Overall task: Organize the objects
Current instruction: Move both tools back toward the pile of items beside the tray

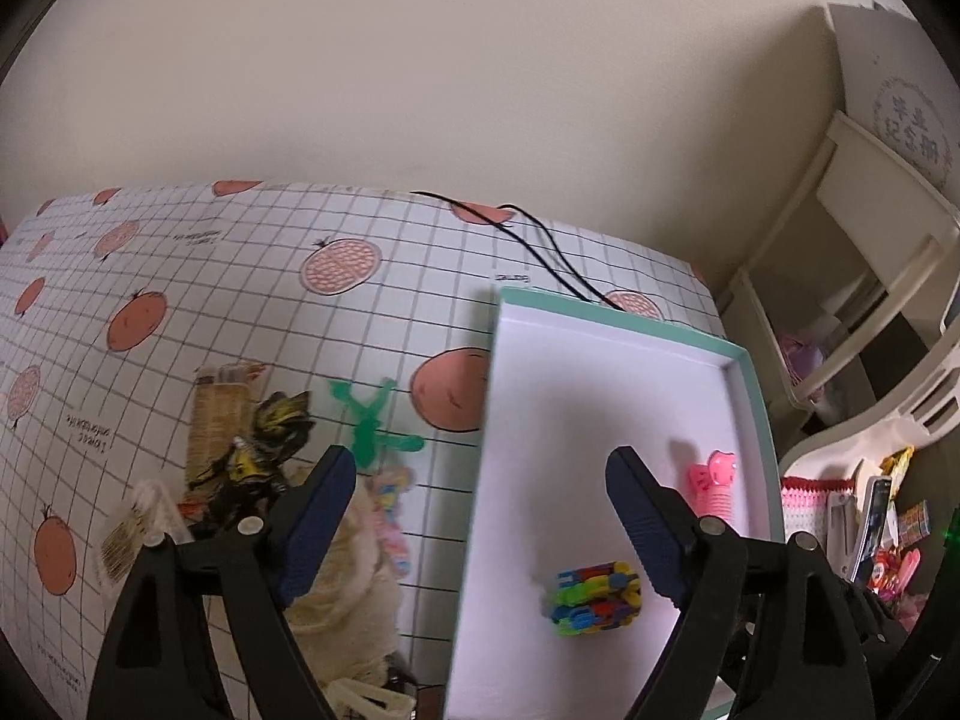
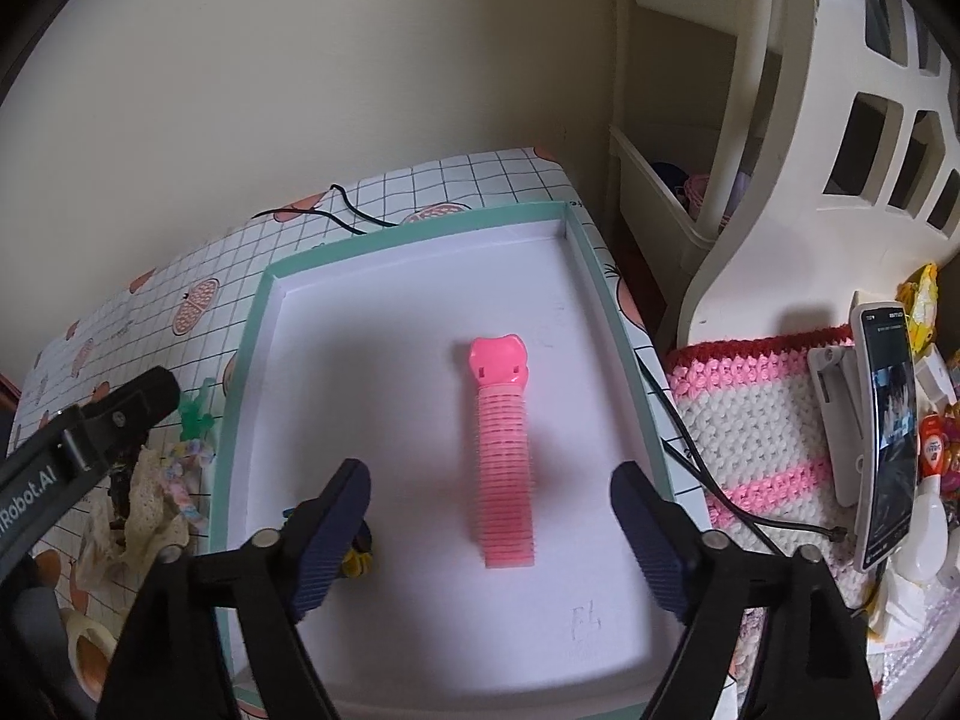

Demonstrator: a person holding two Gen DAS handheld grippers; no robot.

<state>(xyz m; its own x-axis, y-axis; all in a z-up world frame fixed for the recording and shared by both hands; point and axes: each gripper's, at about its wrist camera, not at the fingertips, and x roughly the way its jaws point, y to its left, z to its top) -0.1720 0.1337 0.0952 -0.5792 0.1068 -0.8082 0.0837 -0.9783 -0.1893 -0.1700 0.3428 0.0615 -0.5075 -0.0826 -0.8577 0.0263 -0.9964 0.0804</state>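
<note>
Tray (image 2: 255,324), mint-rimmed, serves as my collection bin: pink comb-clip (image 2: 503,462) lies flat at its centre, multicoloured block toy (image 1: 594,597) near the front edge. Loose lot, green figure (image 1: 372,420) and black-yellow toy (image 1: 264,450), waits on the checked cloth (image 1: 180,252) just beside the tray. My left gripper (image 1: 480,516) hovers over the tray's left rim and my right gripper (image 2: 489,528) above the clip, both spread wide, empty.

The right gripper (image 2: 489,519) hangs over a white tray (image 2: 420,228) with a green rim, its jaws wide apart and holding nothing. A pink comb (image 2: 503,468) lies in the tray between the fingers, its head pointing away. The left gripper (image 2: 147,396) enters from the left, above the counter (image 2: 150,306), near a green toy (image 2: 195,414) and some lace (image 2: 147,510). At the right, a phone (image 2: 888,438) stands beside a crochet cloth (image 2: 756,420).
</note>
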